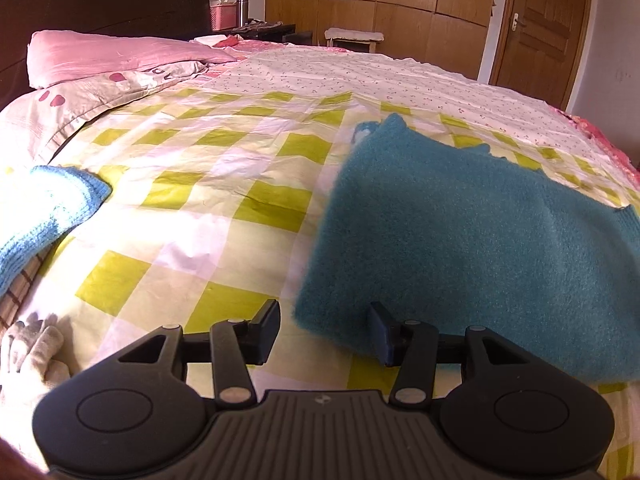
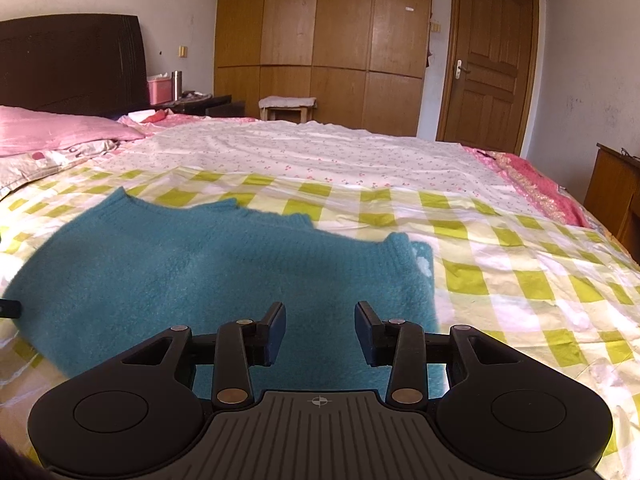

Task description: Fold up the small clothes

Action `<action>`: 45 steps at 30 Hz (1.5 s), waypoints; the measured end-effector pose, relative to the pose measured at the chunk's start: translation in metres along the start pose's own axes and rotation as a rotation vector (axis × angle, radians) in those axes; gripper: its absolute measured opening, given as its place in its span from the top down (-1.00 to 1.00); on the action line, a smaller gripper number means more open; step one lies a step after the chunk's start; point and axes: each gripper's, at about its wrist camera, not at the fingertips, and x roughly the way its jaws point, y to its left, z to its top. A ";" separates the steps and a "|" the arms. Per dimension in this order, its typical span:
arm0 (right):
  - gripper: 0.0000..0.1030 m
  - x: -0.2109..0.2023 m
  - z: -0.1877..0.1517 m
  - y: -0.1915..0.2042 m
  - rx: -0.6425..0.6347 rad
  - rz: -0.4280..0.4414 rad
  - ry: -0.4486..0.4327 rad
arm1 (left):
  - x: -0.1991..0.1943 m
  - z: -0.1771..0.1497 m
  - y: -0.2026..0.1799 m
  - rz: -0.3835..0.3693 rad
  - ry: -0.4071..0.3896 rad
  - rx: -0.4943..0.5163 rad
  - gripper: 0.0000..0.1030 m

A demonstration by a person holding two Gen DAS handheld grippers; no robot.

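Note:
A small teal knitted sweater [image 1: 460,232] lies folded on the green-checked bedsheet [image 1: 192,200]; it also shows in the right wrist view [image 2: 192,276]. My left gripper [image 1: 324,332] is open and empty, hovering at the sweater's near left corner. My right gripper [image 2: 320,332] is open and empty, just above the sweater's near right part. A tip of the left gripper shows at the left edge of the right wrist view [image 2: 10,308].
A light blue knitted cloth [image 1: 44,208] and a pale glove [image 1: 32,352] lie at the left of the bed. Pink pillows [image 1: 116,56] sit by the dark headboard [image 2: 72,64]. A wooden wardrobe [image 2: 320,40], a stool [image 2: 286,106] and a door [image 2: 488,64] stand beyond.

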 end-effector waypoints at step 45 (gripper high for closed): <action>-0.17 0.195 0.103 0.311 -0.434 0.106 0.390 | 0.029 0.004 0.038 -0.248 0.041 -0.212 -0.17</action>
